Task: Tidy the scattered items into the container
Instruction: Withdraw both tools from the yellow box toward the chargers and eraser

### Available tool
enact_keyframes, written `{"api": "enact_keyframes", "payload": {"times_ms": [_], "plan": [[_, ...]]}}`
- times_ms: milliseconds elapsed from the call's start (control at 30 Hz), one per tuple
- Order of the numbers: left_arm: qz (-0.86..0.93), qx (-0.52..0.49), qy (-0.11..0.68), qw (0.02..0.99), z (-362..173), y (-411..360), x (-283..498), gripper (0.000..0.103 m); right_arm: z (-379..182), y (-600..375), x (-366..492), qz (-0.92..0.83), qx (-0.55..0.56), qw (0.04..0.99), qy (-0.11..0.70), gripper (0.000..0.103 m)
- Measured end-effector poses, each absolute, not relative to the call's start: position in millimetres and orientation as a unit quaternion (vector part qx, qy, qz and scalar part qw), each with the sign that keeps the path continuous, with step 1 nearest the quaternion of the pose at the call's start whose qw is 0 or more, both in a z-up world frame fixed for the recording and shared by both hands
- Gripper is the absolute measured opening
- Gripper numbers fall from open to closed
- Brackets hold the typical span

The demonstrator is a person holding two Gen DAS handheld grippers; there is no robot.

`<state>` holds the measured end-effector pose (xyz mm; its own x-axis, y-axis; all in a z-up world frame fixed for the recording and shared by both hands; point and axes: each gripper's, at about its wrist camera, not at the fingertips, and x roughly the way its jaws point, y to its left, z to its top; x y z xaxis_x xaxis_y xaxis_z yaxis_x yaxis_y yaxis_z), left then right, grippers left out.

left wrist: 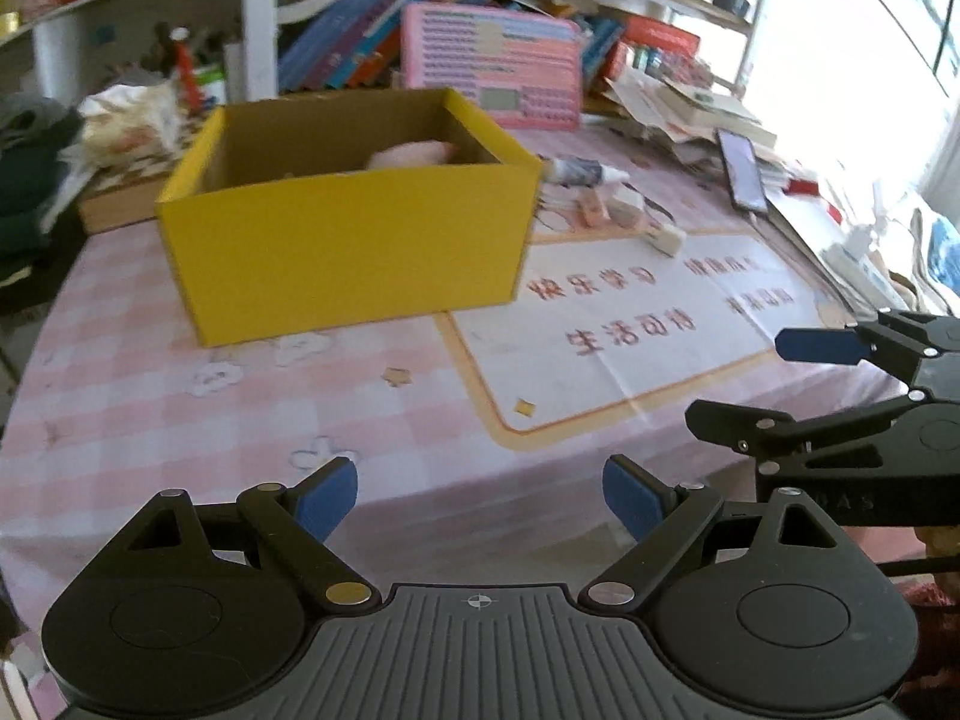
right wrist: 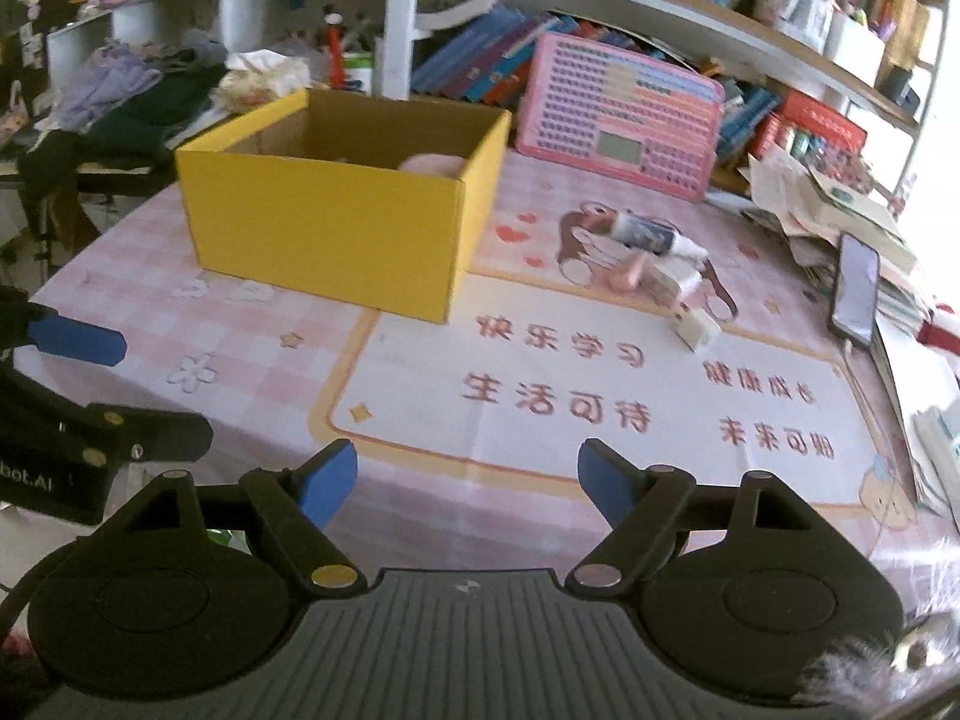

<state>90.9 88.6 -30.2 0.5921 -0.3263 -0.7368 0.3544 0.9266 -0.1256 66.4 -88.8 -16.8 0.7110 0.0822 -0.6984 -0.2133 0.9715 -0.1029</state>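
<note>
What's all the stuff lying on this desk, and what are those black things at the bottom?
Box: one, yellow, left of centre on the table.
Soft pink item: one, inside the box.
Glue tube: one, dark label with a white tip, right of the box.
Small blocks: several, white and pink, near the tube.
Phone: one, at the right edge.
Pink board: one, leaning at the back.
Books: many, on the shelf.
Tablecloth: one, pink checked.
Left gripper: black with blue pads, open, empty.
Right gripper: same, open, empty.

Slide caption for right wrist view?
Right gripper open above the tablecloth; yellow box ahead, small items loose.
</note>
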Motion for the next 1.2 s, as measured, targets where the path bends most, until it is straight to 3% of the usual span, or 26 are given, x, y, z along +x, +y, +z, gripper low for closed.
{"api": "enact_keyframes", "payload": {"times_ms": [700,1200], "plan": [[-0.271,0.042,0.441,0.854,-42.2,-18.5,143.2,0.091,-30.6,-194.3,97.3,0.015,-0.049,0.911,0.410,0.081],[-0.246,0.055,0.421,0.871,-42.1,-108.8,207.9,0.091,-37.6,-287.4,173.9,0.026,-0.030,0.908,0.416,0.079]]}}
